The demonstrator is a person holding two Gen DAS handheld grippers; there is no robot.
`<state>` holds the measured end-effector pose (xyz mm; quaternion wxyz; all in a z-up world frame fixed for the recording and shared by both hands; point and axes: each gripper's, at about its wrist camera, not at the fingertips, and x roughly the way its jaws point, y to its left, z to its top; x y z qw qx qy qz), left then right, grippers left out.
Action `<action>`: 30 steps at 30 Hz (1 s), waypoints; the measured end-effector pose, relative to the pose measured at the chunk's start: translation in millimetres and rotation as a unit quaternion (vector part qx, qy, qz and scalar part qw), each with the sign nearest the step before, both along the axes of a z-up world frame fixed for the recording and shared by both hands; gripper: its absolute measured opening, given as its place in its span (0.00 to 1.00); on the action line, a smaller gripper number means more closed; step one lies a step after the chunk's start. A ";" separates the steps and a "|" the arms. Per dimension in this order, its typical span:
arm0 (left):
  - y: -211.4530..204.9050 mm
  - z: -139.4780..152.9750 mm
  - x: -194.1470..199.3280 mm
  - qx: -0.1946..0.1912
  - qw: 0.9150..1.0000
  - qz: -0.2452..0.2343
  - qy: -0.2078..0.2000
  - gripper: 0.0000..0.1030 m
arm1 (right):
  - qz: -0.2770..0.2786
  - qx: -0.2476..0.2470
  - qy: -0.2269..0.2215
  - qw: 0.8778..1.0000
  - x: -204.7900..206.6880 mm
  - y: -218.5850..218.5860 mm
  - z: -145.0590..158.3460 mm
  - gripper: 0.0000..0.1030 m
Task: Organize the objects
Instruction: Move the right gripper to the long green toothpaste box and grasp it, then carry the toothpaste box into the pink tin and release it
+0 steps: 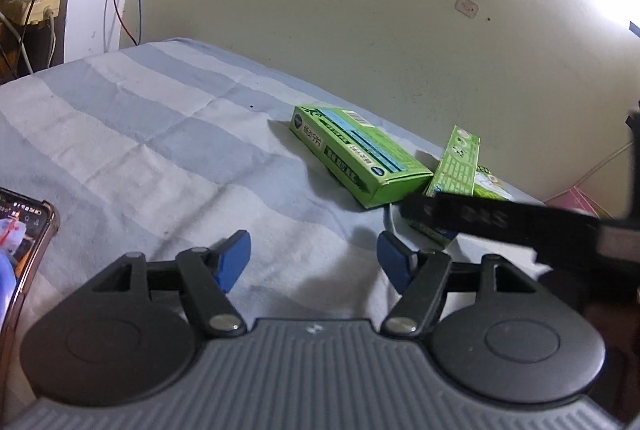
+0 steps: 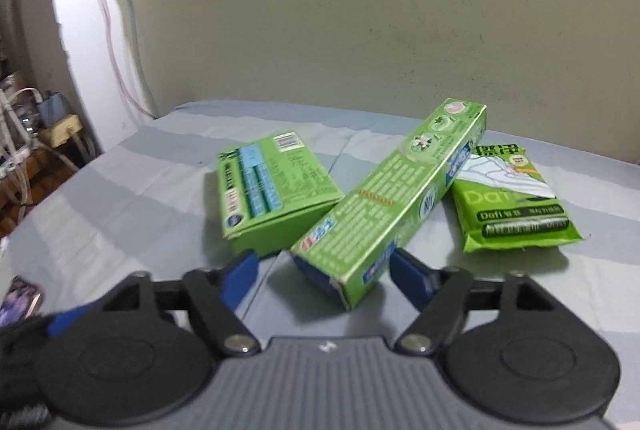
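Note:
Three green items lie on the striped bed sheet [image 2: 120,197]. A wide green box [image 2: 272,189] lies flat on the left. Beside it a long toothpaste box [image 2: 392,205] lies at a slant, its far end over a green wipes pack [image 2: 516,205]. My right gripper [image 2: 324,274] is open, with the toothpaste box's near end between its blue pads; there is a gap at the left pad [image 2: 244,274]. In the left wrist view my left gripper [image 1: 314,262] is open over bare sheet, short of the wide box [image 1: 360,157] and the toothpaste box [image 1: 456,165]. A blurred black part of the right tool [image 1: 480,222] crosses in front.
A phone [image 1: 24,250] lies at the sheet's left edge. The wall [image 1: 360,9] stands right behind the boxes. Cables and a power strip [image 1: 36,9] are off the bed's far left corner. A pink item [image 1: 576,201] sits past the right edge.

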<state>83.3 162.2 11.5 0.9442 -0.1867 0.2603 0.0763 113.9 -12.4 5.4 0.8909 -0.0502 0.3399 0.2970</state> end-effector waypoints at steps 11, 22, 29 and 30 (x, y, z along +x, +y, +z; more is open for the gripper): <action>-2.9 0.0 -2.6 0.002 1.000 -0.010 -0.004 0.74 | 0.022 -0.017 -0.002 1.000 -35.3 -79.6 -0.4 0.41; -36.0 7.8 -9.1 -0.040 0.988 -0.151 -0.009 0.73 | -0.029 -0.032 -0.024 0.999 -140.7 -302.8 8.7 0.40; -126.1 29.0 -8.5 -0.010 0.965 -0.263 -0.001 0.73 | -0.236 0.066 0.001 0.970 -147.5 -413.2 4.6 0.43; -137.6 30.1 -8.3 -0.003 0.962 -0.272 0.002 0.73 | -0.223 0.072 -0.004 0.972 -150.0 -411.4 5.3 0.44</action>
